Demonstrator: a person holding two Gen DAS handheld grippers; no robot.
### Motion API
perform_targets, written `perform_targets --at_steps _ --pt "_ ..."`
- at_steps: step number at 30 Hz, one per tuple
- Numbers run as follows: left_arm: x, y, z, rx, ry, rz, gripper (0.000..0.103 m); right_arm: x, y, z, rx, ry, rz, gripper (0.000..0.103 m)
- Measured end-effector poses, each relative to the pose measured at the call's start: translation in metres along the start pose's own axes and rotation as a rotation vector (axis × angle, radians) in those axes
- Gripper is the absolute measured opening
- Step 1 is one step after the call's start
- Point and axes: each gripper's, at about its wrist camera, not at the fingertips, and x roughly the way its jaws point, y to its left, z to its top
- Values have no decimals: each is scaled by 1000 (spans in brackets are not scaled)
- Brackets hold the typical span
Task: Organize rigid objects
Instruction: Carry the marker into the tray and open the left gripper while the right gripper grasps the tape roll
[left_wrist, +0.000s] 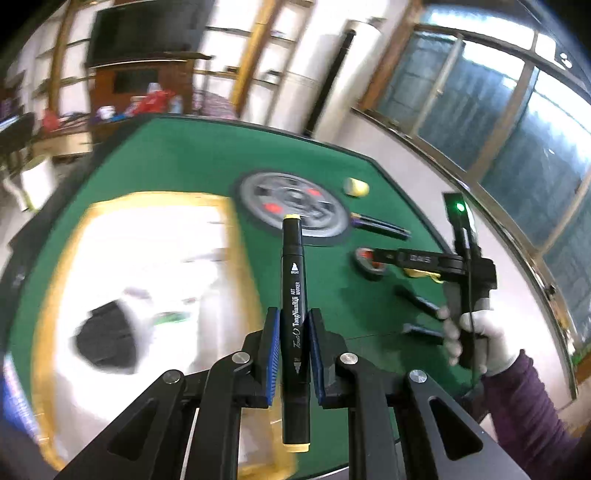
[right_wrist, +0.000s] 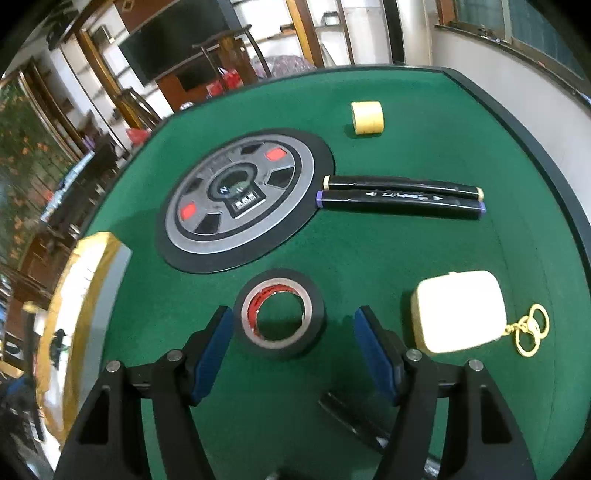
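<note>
black marker (left_wrist: 294, 314) upright in left gripper (left_wrist: 292, 354).

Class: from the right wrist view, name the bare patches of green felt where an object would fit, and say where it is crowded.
Bare felt: between the black tape roll and the two markers; the far strip behind the dial, left of the yellow roll. Crowded: near right, where the white case with its key ring sits by the right gripper.
</note>
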Motion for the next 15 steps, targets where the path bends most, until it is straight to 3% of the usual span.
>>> perform_targets --at_steps 8,12,15 --pt "-31 69 -28 -56 9 228 15 14 10 1 -14 9 -86 63" --pt "-12 97 -34 -135 60 283 15 14 14 1 -19 2 -108 59" --pt "10 100 -34 -129 89 344 15 12 18 0 -16 1 -113 50"
